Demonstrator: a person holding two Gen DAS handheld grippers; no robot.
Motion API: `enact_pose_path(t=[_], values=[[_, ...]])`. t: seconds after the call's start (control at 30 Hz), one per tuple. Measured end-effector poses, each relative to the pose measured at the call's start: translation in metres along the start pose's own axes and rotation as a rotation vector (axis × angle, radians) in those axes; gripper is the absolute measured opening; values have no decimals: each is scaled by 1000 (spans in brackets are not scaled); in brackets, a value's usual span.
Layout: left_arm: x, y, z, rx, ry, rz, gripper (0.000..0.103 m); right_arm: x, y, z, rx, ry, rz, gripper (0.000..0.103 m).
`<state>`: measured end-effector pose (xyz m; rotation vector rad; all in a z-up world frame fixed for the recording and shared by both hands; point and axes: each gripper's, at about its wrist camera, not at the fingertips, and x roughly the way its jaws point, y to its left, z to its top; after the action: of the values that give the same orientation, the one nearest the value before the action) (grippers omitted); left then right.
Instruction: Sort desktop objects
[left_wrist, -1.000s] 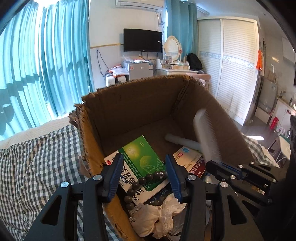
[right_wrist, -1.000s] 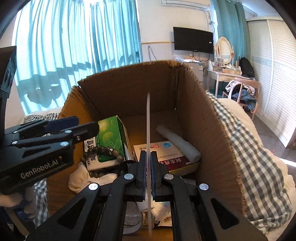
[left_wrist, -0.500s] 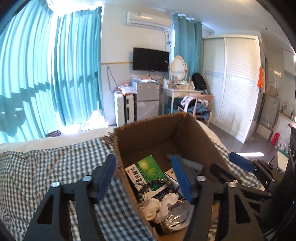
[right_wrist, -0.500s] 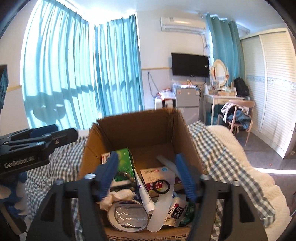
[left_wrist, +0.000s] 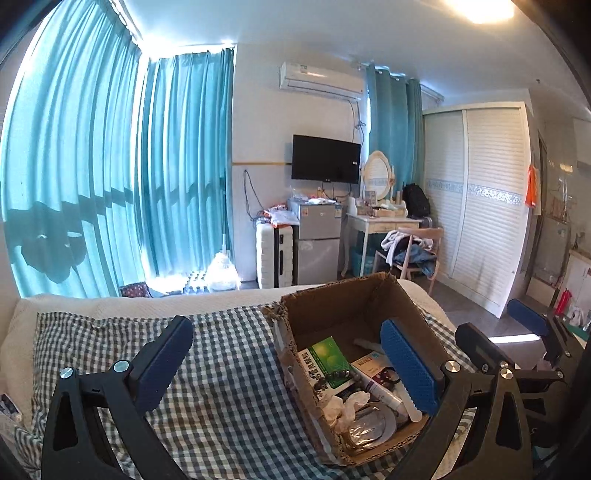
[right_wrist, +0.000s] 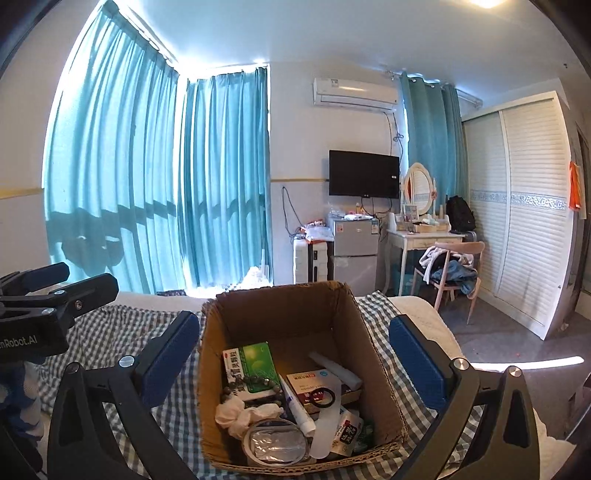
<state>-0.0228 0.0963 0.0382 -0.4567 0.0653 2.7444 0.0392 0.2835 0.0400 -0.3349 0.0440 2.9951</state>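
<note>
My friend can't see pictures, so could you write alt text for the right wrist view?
An open cardboard box on a checked blanket holds a green packet, beads, a white tube and crumpled tissue. The right tongs, jaws opening and empty, frame it.

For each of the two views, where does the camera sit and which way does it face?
Left wrist: on the left gripper, facing the bed and the cardboard box at its right; its own opening, empty jaws and the right gripper show.
Right wrist: on the right gripper, facing the box head-on; its own opening, empty jaws and the left gripper show.
Both share the box, green packet, television.
</note>
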Motion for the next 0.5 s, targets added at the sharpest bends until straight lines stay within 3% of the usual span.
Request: enact_pose_path(t=[0.3, 0.5], values=[[-37, 38, 8, -14, -35, 67, 103, -25, 29, 15, -23, -32, 44, 103], [-59, 68, 6, -25, -47, 175, 103, -32, 59, 19, -49, -34, 70, 103]])
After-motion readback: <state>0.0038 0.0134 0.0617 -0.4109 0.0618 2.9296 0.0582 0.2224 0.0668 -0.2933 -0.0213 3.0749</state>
